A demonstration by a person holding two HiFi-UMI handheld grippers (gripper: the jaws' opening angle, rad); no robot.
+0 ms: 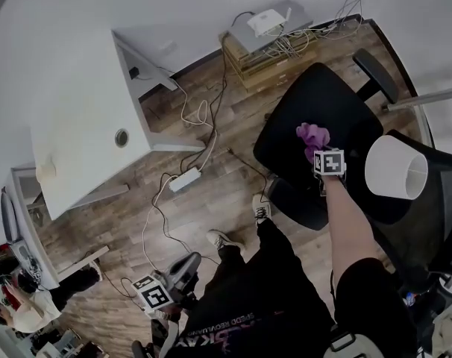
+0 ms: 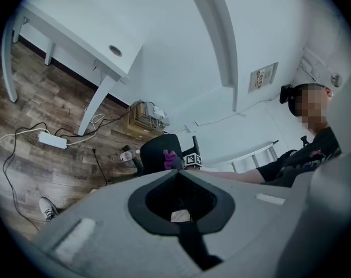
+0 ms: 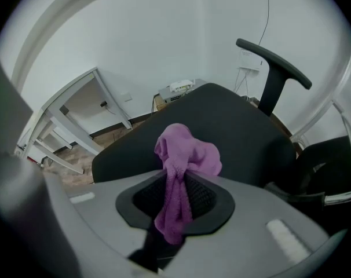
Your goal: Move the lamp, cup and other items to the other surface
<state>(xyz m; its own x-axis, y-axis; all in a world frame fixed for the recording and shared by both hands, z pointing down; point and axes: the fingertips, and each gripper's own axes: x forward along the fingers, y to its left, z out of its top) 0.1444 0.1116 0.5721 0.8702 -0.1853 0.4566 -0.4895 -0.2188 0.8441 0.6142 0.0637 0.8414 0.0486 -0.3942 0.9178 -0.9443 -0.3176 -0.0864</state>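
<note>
Mostly wood floor [image 1: 211, 207] in the head view, cables running across it. White desk [image 1: 77, 125] fills the 10 o'clock area, one round grommet hole in its top. Black office chair [image 1: 315, 110] sits at 2 o'clock, seat facing up, armrest at its far edge.

The person stands at 6 o'clock in dark trousers. The right forearm [image 1: 349, 222] is bare and stretched straight out from the body toward the chair seat, wrist tipped steeply down. The left arm hangs low at 7 o'clock, beside the leg.

Lamp shade [image 1: 394, 166] — white, open end facing 3 o'clock — lies at 3 o'clock of the right hand's tool, just beside it; can't tell what it rests on.

Stack of boxes with a white router on top [image 1: 267, 39] stands at 12 o'clock against the wall.

Right gripper [image 3: 176, 175] is over the chair seat, jaws narrow and pinched on a purple cloth [image 3: 187, 152]. The cloth bunches above the tips and a tail hangs back between the jaws. Can't tell if the bunch touches the seat.

Left gripper [image 2: 175, 171] points out across the room, slightly below level, jaw tips together, nothing between them — marker cube up in the head view.

Power strip [image 1: 185, 179] lies on the floor at centre, white, near the desk leg.
</note>
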